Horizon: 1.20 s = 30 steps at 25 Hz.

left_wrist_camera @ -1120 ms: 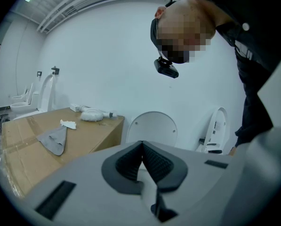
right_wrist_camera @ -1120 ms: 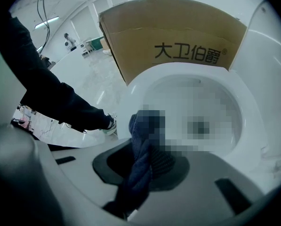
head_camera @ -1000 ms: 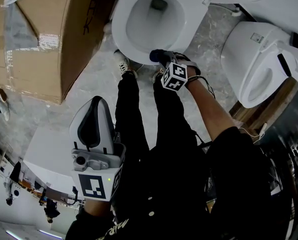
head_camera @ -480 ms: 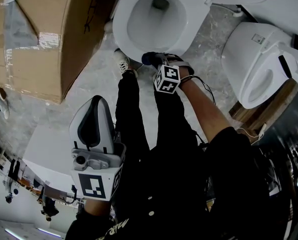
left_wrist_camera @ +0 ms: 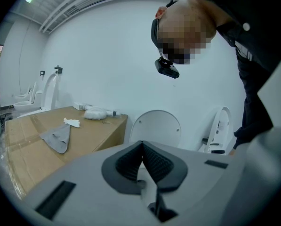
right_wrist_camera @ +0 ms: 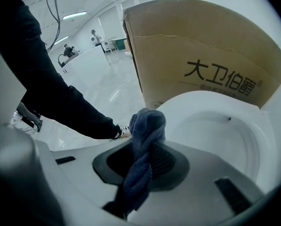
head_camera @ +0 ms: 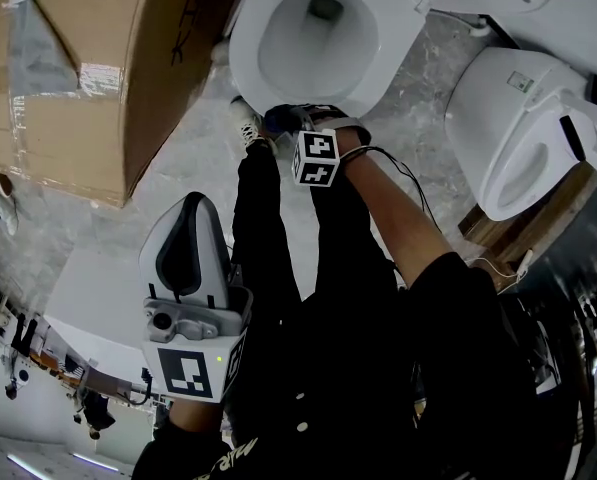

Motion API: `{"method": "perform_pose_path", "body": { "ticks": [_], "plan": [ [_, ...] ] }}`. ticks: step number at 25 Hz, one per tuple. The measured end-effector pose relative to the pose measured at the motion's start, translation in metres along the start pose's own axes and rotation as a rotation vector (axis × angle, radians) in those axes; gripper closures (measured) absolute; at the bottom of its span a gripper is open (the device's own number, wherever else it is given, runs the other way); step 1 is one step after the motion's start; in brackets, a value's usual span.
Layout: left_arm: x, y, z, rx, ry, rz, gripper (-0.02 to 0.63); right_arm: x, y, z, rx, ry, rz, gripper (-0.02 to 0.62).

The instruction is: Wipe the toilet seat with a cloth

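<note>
Upper left of head view: large brown cardboard box (head_camera: 78, 78) with black printed characters on its side, standing just beside the toilet. Top centre: white ceramic toilet (head_camera: 393, 43), oval seat ring (head_camera: 244, 63) down and bowl open. Right of it, on the same grey marbled floor (head_camera: 188, 158): second white toilet (head_camera: 498, 108). Below the first toilet: person's legs in black trousers (head_camera: 268, 268), one black-and-white sneaker (head_camera: 246, 126) at the foot of the bowl. Left gripper (head_camera: 191, 213) held low by the person's body, well apart from the toilet; jaws together, dark ribbed pads (left_wrist_camera: 154, 161) meeting at the tips, nothing between them. Right gripper (head_camera: 296, 118) reached out to the front edge of the seat ring; jaws clamped narrowly on a twisted dark blue cloth (right_wrist_camera: 147, 126), pads pinching its mid-length, bunched end standing out past the fingertips. Cloth end located at the outer front-left edge of the seat ring, just beside the white surface; actual contact not confirmable from either view. Smallest item, seen in left gripper view only: flat grey rag (left_wrist_camera: 58, 138) lying on top of the box.
</note>
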State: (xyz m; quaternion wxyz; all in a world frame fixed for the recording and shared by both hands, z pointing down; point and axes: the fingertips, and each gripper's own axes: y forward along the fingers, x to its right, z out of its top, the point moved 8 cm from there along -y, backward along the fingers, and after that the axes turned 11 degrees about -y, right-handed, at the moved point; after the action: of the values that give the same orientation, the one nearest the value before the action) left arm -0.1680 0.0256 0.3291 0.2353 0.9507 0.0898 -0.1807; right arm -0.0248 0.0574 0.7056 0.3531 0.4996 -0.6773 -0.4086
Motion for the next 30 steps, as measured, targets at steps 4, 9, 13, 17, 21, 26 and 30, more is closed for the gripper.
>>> {"method": "perform_pose_path", "body": {
  "ticks": [4, 9, 13, 17, 21, 26, 30],
  "plan": [
    [-0.003, 0.0, -0.001, 0.0, 0.0, 0.008, 0.595, 0.007, 0.005, 0.012, 0.009, -0.018, -0.001, 0.512],
    [-0.005, 0.0, -0.001, -0.001, -0.006, 0.014, 0.595, 0.016, 0.01, 0.023, 0.02, -0.033, -0.003, 0.512],
    [-0.009, 0.0, -0.001, -0.003, -0.005, 0.016, 0.595, 0.024, 0.013, 0.028, 0.028, -0.037, -0.007, 0.512],
    [-0.013, -0.001, -0.002, -0.006, -0.006, 0.021, 0.595, 0.033, 0.015, 0.034, 0.037, -0.021, -0.02, 0.514],
    [-0.016, 0.0, -0.001, -0.007, -0.009, 0.022, 0.595, 0.046, 0.017, 0.04, 0.039, -0.018, -0.032, 0.512],
    [-0.022, -0.001, 0.0, -0.009, -0.011, 0.028, 0.595, 0.061, 0.019, 0.048, 0.04, -0.024, -0.037, 0.514],
    [-0.026, -0.001, 0.001, -0.01, -0.013, 0.031, 0.595, 0.073, 0.02, 0.053, 0.043, -0.036, -0.047, 0.514]
  ]
}}
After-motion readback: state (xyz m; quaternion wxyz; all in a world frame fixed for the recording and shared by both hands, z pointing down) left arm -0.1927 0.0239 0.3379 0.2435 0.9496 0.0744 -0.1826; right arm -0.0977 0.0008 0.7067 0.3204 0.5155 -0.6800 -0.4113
